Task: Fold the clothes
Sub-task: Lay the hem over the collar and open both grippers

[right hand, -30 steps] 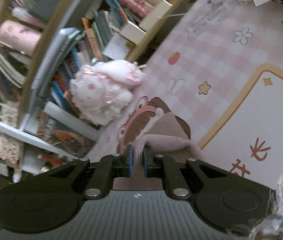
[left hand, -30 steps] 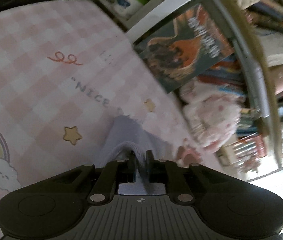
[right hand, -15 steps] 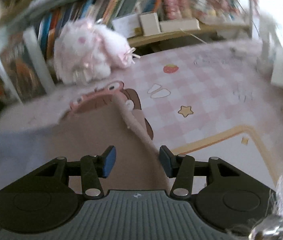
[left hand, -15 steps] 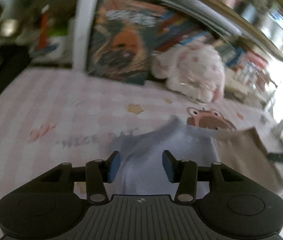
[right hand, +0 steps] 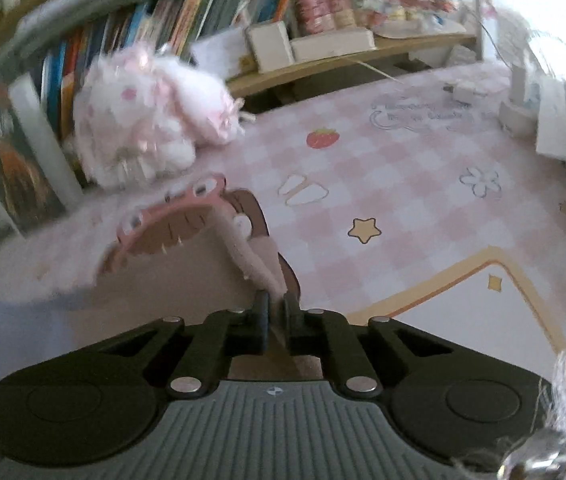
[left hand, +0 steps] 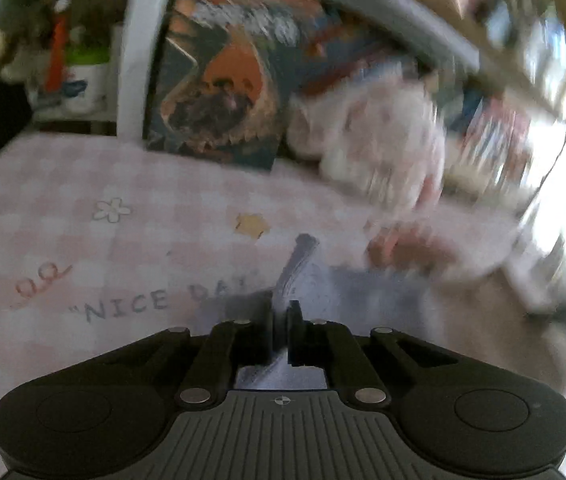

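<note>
The soft two-tone garment, pale lavender-grey on one side and brownish taupe on the other, lies on the pink-and-white checked tabletop, near the middle and just in front of both cameras. The left tongs are closed tight on a lavender edge of it, and a narrow ridge of cloth rises from between the black fingers toward the far side. The right tongs are likewise pinched shut on a fuzzy pinkish-taupe hem, a rolled strip of which runs away from the grip and up to the left. In the right wrist view the garment spreads to the left of the grip as a smooth, matte sheet with a ragged far edge, partly covering a pink cartoon creature printed on the mat.

The covering is flat, printed with stars, flowers, a strawberry and the words "NICE DAY". A fluffy white-and-pink plush toy sits at the far edge, close beyond the cloth, against a crowded bookshelf of upright books. A dark illustrated book cover with an orange figure leans at the far left. To the right of the garment the checked surface is open and bare as far as the white papers and small objects at the far right edge
</note>
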The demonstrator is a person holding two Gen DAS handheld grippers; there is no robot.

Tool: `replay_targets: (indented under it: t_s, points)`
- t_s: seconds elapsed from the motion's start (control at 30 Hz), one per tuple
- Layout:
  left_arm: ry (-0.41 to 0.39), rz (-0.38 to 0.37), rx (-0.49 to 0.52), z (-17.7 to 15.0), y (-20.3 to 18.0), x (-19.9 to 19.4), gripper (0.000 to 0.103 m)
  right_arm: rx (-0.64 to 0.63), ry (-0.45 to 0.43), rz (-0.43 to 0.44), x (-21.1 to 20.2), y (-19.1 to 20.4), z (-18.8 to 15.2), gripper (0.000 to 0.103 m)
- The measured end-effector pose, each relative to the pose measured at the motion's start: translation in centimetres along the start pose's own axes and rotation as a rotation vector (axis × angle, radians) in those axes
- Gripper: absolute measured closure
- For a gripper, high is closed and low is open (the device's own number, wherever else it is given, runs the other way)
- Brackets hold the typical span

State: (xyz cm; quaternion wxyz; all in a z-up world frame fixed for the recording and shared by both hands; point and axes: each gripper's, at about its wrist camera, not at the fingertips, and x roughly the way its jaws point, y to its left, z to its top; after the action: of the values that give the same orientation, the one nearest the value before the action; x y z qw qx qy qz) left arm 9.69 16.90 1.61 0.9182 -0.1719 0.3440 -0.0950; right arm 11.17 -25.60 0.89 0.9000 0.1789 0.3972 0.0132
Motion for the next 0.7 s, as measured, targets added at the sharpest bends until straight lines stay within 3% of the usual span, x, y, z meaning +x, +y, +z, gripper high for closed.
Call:
replay_targets:
  t_s: [0.07,0.13,0.23,0.37,0.47,0.5,0.53,0.6,0.7]
  points:
    - [-0.015,-0.011,-0.068,0.0,0.9,-0.5,0.099,0.07,-0.015,0.018,-0.4,-0.9,0.1,0.096]
    - [0.032,0.033,-0.039,-0.4,1.3,0.8,0.098,0.101,-0.005,0.002,0.2,-1.5,-0.1,0.096]
    - [0.091,0.092,0.019,-1.5,1.5,3.2,0.095,0.048,0.036,-0.043,1.9,-1.3,-0.8,0.095]
    - [0.084,0.115,0.042,-1.8,1.2,3.3,0.091,-0.019,0.017,-0.067,1.8,-0.7,-1.1,0.092]
    - [0.082,0.135,0.039,-1.6,1.0,2.7,0.086,-0.042,0.016,-0.093,1.5,-1.0,-1.0,0.071]
    - [0.072,0.153,0.031,-1.4,0.8,2.3,0.078,-0.045,0.013,-0.1,1.3,-1.2,-0.9,0.068]
    - [0.045,0.187,0.03,-1.4,0.5,1.5,0.06,-0.052,0.005,-0.087,0.9,-1.3,-0.9,0.067]
    - [-0.043,0.258,0.037,-1.6,-0.3,-0.6,0.036,-0.087,-0.008,-0.068,0.4,-1.2,-0.8,0.062]
    - [-0.159,0.26,0.055,-2.7,-2.0,-3.5,0.025,-0.196,-0.03,-0.048,0.1,-0.4,-0.3,0.06]
